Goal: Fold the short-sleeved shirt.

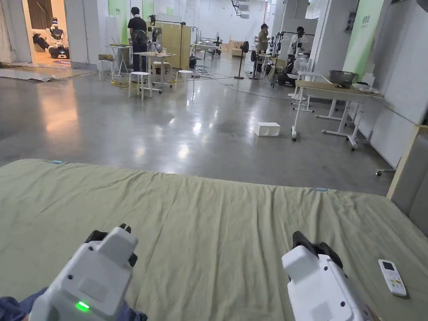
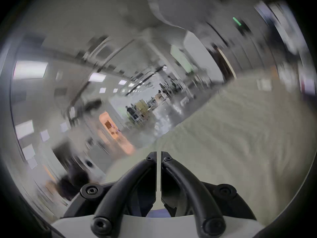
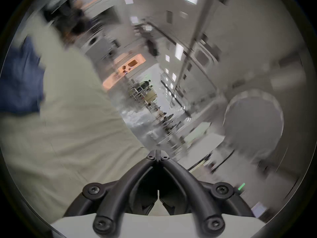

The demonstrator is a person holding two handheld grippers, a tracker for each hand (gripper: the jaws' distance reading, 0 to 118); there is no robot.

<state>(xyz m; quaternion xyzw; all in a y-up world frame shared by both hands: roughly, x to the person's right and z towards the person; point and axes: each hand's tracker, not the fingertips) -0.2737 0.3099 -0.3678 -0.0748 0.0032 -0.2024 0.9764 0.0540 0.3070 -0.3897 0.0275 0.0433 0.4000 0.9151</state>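
Head view: low at left, over a wrinkled green sheet, the left gripper, pointing away; cannot tell from here whether clenched. Under its body, at the bottom left corner, a bit of blue cloth, seemingly the shirt. Low at right, the right gripper, likewise over the sheet, well apart from the left one. Just right of it, flat on the sheet, a white remote. Beyond the sheet, a shiny grey floor with a white box. Left gripper view, blurred: left gripper clenched to a thin slit, nothing between the jaws, sheet to the right and below. Right gripper view, blurred: right gripper clenched tip to tip, grasping nothing; sheet at left, with the shirt lying on it at the far left edge, well apart from the jaws.
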